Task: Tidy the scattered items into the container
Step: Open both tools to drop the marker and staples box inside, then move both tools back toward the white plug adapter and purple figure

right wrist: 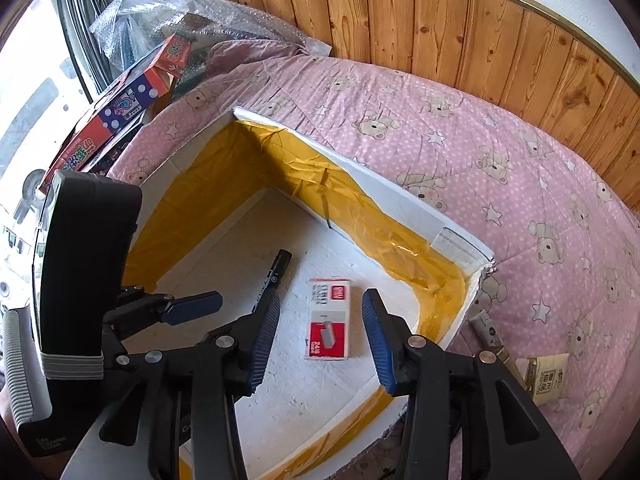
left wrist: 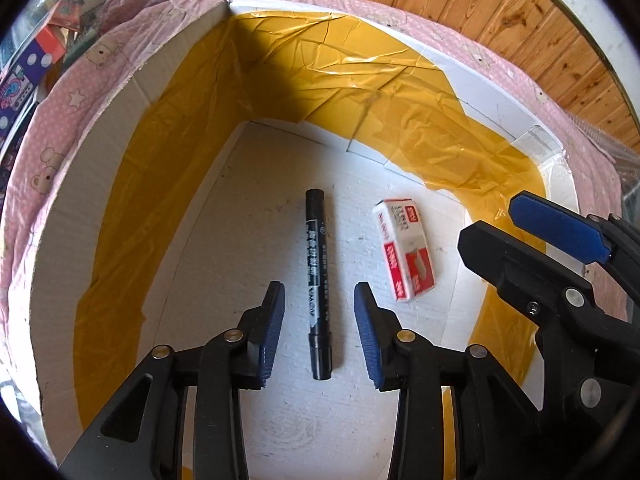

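Note:
A white box [left wrist: 72, 220] lined with yellow tape sits on a pink quilt; its far wall [right wrist: 400, 196] also shows in the right wrist view. On its floor lie a black marker [left wrist: 318, 288] and a small red-and-white staples carton [left wrist: 404, 248]. My left gripper [left wrist: 319, 286] is open and points down into the box, the marker lying between its blue pads without touching them. My right gripper [right wrist: 323, 300] is open over the staples carton [right wrist: 330, 320], which lies flat between its pads, apart from both. The marker's far end [right wrist: 280, 266] shows beside the right gripper's left finger.
The pink bear-print quilt [right wrist: 500, 160] spreads around the box, with wooden wall panelling [right wrist: 460, 32] behind. Coloured cartons [right wrist: 120, 112] and bubble wrap [right wrist: 192, 12] are piled at the left. A beige packet [right wrist: 548, 376] lies on the quilt right of the box.

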Demonstrator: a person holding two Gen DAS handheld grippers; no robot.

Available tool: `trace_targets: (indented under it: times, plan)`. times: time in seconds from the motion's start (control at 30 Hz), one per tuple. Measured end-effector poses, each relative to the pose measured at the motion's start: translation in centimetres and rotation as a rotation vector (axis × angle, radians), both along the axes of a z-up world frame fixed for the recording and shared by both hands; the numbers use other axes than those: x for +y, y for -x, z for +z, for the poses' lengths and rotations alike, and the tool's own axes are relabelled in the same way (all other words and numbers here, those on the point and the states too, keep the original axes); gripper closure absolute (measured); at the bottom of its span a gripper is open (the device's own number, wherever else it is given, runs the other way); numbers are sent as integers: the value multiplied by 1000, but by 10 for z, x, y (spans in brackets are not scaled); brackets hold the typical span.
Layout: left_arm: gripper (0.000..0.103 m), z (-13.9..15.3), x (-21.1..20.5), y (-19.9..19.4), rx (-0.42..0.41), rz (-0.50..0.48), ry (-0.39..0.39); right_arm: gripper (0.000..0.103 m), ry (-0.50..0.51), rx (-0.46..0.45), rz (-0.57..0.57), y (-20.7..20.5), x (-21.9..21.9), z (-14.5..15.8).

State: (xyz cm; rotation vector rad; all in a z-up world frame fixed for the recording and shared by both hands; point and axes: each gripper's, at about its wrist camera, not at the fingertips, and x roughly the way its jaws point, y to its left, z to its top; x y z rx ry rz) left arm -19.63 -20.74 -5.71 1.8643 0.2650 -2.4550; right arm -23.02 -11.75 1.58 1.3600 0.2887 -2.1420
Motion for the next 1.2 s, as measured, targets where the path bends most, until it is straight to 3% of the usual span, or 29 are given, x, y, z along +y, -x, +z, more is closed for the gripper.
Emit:
trace_targets:
  times: [0.3, 0.6, 1.2]
  plan:
    - [65, 33, 2, -22, 60, -4, 19, 58, 64, 16, -22, -24, 20, 25]
    - [65, 72, 9, -60, 143, -3, 14, 56, 129, 65, 9, -75, 46, 50]
    - [65, 109, 71, -155, 257, -136, 65, 55, 225, 91, -27, -148, 119, 55]
